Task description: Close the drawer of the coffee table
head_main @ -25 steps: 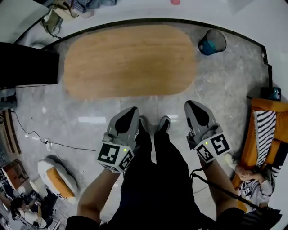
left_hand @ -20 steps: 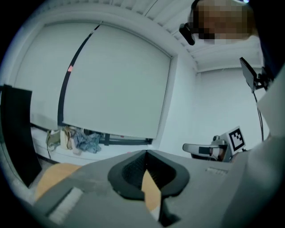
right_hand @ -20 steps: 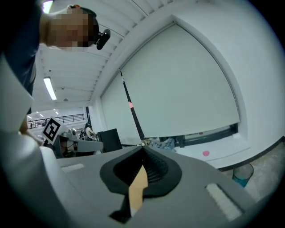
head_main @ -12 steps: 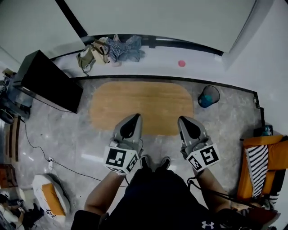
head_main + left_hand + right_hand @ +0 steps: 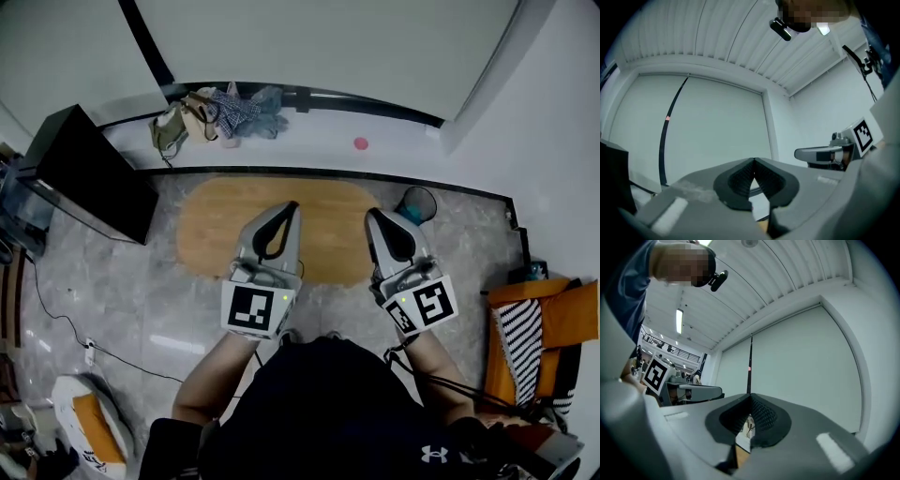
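The coffee table [image 5: 330,230] is an oval wooden top seen from above on the grey floor; no drawer shows from here. Both grippers are held up level in front of the person, over the table's near half. My left gripper [image 5: 289,206] [image 5: 753,161] is shut with nothing between its pads. My right gripper [image 5: 372,214] [image 5: 750,397] is shut too and holds nothing. Both gripper views look at a pale wall and ceiling, and each shows the other gripper at its side.
A black flat unit [image 5: 84,173] stands left of the table. A blue bin [image 5: 414,204] sits at its right end. Bags and clothes [image 5: 211,108] lie on the far ledge. An orange seat with striped cloth [image 5: 534,328] is at right. A cable [image 5: 122,352] crosses the floor.
Both grippers have risen from beside the person's legs to a level hold over the table. The head view has tipped up, so the table looks smaller and the wall shows.
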A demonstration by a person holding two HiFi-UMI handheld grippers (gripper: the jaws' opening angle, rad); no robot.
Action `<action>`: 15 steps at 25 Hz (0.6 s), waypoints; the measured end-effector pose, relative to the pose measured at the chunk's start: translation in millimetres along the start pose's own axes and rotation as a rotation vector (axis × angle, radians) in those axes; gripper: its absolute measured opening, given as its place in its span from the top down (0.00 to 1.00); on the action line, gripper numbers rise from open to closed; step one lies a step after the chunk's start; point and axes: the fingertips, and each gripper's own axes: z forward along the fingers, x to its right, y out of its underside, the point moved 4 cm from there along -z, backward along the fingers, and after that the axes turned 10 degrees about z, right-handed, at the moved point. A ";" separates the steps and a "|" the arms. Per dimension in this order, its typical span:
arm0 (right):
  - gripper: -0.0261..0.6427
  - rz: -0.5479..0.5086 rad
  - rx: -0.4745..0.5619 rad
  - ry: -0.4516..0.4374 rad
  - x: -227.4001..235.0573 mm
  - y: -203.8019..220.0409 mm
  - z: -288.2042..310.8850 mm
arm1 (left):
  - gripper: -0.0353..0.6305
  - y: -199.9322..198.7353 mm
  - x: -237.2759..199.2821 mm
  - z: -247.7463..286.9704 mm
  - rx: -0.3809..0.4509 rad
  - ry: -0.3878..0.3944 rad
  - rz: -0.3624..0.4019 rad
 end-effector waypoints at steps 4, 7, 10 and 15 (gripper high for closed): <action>0.96 -0.006 -0.008 0.015 -7.7 0.3 3.8 | 0.94 -4.4 -5.2 -4.6 0.031 0.001 0.025; 0.96 -0.017 -0.002 0.038 -12.9 0.5 8.4 | 0.94 -1.3 -11.7 -8.7 0.040 -0.005 0.061; 0.96 -0.039 0.020 0.064 -19.7 -1.5 14.7 | 0.94 2.5 -19.6 -14.3 0.045 -0.017 0.105; 0.96 -0.077 0.017 0.064 -39.2 1.8 26.9 | 0.94 -1.1 -33.0 -28.9 0.070 -0.013 0.172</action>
